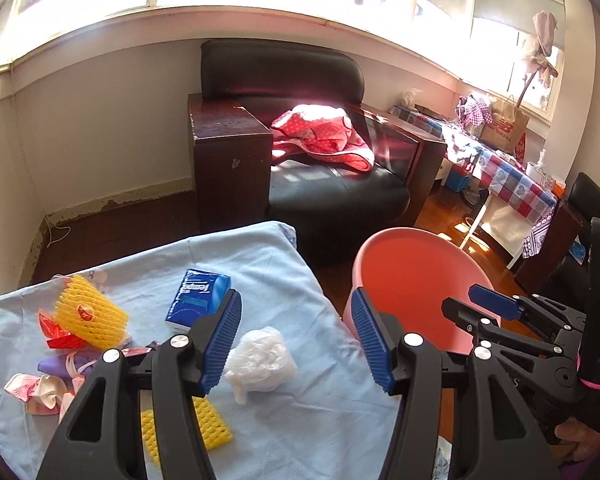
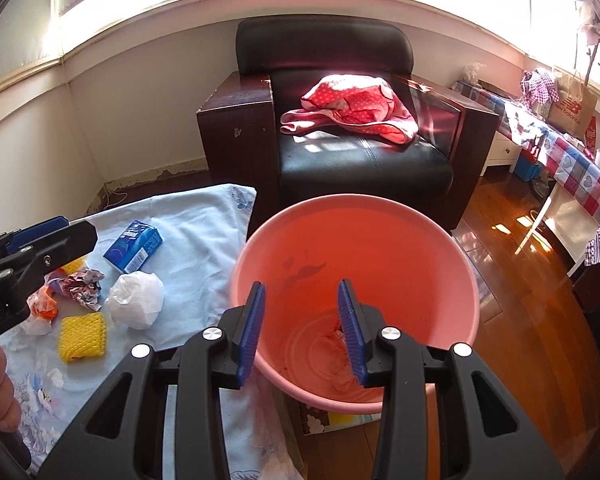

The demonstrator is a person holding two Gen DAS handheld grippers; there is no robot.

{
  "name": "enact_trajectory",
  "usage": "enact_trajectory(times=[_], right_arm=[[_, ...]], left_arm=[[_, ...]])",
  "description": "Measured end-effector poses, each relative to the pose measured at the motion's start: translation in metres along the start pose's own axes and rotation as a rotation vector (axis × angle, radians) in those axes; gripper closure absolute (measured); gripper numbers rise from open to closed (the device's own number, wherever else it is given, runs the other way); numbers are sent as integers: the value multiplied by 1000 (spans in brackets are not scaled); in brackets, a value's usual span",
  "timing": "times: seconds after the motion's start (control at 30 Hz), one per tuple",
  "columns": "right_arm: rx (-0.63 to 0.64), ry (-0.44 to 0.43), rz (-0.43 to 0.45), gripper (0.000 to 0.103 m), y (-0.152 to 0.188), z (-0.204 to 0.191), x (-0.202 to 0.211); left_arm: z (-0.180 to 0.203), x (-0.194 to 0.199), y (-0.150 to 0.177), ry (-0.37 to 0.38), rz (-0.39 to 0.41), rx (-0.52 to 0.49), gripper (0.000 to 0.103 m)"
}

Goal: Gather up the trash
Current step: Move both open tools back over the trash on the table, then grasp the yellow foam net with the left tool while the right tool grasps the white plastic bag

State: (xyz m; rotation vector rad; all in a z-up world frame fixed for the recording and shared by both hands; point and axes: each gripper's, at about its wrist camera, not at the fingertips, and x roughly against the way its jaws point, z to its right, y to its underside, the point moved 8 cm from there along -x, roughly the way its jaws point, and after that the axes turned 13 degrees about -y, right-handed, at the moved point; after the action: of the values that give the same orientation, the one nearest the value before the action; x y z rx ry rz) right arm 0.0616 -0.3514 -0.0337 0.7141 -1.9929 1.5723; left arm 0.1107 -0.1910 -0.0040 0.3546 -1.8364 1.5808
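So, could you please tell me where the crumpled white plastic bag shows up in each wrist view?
Left wrist view: the white plastic bag lies low and centre on the blue cloth, between the open fingers of the left gripper.
Right wrist view: it sits left of centre, beside the pink bucket.
Shared landmark: the blue tissue pack just beyond it.

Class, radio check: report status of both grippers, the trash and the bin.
Left gripper open, empty, over white plastic wad. Right gripper open, empty, above pink bucket. Trash still on blue cloth. Nothing blocking.
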Motion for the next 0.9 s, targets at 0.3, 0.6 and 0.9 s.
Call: enact_trajectory(times=[0.3,0.6,0.9], right_arm=[[116,-171,-37,65,7,-74,-20],[181,-289,-113,65,24,-127,-48],[158,-318,-146,65,27,-133,-61]], left_arm=[[-105,21,24,-168,6,69,46],[-168,23,82,-239,-100,155,45],[-108,-9,112,-113,-208,30,43]])
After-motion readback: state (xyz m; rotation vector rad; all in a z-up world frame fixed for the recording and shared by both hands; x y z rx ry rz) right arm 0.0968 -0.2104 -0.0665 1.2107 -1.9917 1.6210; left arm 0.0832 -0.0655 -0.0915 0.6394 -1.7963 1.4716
